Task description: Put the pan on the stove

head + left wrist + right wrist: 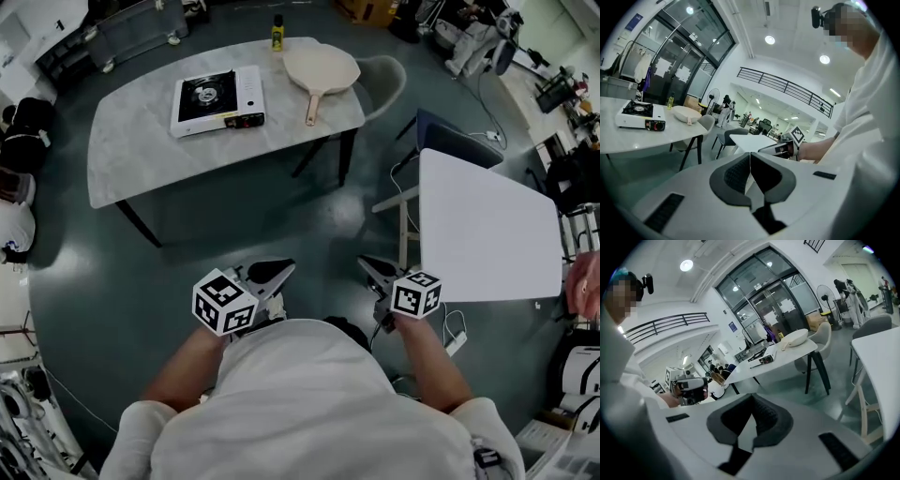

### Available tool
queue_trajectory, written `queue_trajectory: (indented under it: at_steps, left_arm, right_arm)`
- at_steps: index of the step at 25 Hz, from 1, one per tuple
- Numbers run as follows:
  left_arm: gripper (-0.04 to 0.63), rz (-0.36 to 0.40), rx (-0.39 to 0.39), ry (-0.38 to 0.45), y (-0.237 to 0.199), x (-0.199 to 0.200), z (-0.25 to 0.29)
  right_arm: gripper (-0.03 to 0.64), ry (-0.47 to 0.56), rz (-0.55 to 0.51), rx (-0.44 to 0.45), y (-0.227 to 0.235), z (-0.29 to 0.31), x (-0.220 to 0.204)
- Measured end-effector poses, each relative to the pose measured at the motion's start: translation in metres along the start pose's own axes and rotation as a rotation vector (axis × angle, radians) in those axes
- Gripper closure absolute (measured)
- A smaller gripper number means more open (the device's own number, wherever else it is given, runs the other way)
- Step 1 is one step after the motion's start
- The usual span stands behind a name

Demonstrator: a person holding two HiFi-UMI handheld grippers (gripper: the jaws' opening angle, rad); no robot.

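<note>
Standing well back from the grey table (141,169), you face the whole job across a stretch of dark floor, with a white table (487,234) close on your right and a grey chair (386,82) pushed in at the far table's right end. The stove (217,101), a white single-burner unit, sits near the middle of the grey top with its burner bare and its control strip turned toward the pan, so nothing needs clearing before a landing. The pan (322,67), pale cream, lies on the same table to the stove's right in the head view, apart from it and not yet lifted; its handle points toward the near edge, which by the look of it offers the likeliest place for a grip. Both tools are held low and close to your body, tilted a little downward, since nothing is within reach from here. The left gripper (274,273) has its fingers pressed together on nothing, and the right gripper (373,270) is likewise closed tight and empty, each gripper view showing the dark pads meeting with only open room beyond. A small yellow bottle (277,33) stands at the table's far edge just behind the pan, near enough to be knocked on the lift.
</note>
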State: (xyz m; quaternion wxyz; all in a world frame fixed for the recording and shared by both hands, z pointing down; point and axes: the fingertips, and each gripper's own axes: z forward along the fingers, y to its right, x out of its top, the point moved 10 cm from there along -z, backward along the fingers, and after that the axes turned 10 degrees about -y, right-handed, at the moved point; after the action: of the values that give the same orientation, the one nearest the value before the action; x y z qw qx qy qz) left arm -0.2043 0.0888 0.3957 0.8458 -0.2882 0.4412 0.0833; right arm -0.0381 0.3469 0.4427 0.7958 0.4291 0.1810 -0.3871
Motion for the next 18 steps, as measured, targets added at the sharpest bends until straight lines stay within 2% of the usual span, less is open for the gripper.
queue_trajectory:
  at_steps: [2, 5, 13, 18]
  left_arm:
    - [0.577, -0.039, 0.021, 0.007, -0.026, 0.005, -0.007]
    - [0.575, -0.092, 0.059, 0.022, -0.058, 0.008, -0.009]
    - [0.575, -0.18, 0.196, 0.057, -0.123, 0.031, -0.001]
    - [0.575, -0.243, 0.301, 0.104, -0.158, 0.073, 0.018]
  right_arm:
    - [0.584, 0.008, 0.048, 0.032, 0.013, 0.024, 0.024]
    - [0.544, 0.011, 0.154, 0.125, 0.04, 0.057, 0.057]
    - [0.431, -0.007, 0.282, 0.274, 0.138, 0.152, 0.162]
    - [0.398, -0.005, 0.389, 0.347, 0.21, 0.217, 0.244]
